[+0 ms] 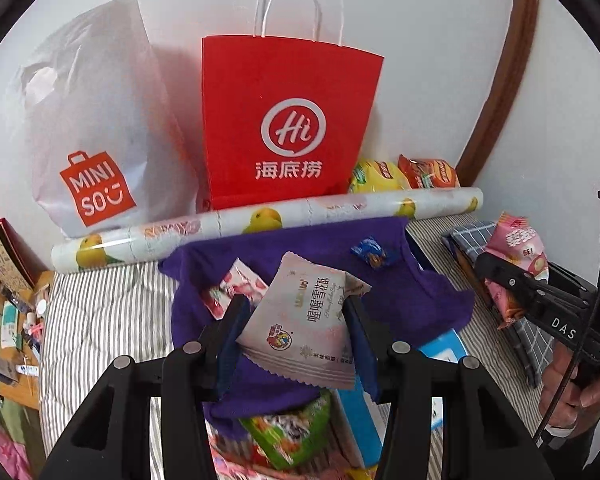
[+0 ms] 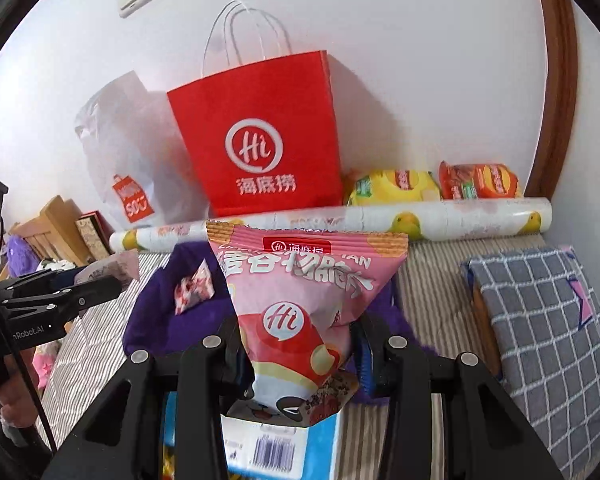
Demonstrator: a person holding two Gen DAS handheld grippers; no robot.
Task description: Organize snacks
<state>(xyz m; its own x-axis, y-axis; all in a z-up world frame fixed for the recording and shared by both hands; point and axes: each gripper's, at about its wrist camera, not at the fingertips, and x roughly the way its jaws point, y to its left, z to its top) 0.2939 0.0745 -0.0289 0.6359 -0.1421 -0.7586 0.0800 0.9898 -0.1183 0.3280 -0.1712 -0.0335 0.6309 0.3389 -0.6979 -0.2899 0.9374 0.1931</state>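
Red paper bag: one. Left tongs grasping pale packet; right tongs grasping pink packet.

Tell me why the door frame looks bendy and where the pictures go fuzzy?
Left wrist view: the fisheye lens bows the brown door frame and darkens the corners; the red bag casts a soft shadow on the wall; the striped bedding looks smeared. Right wrist view: the same curving; the pink snack packet is fairly sharp, while the checked cloth blurs toward the edge.
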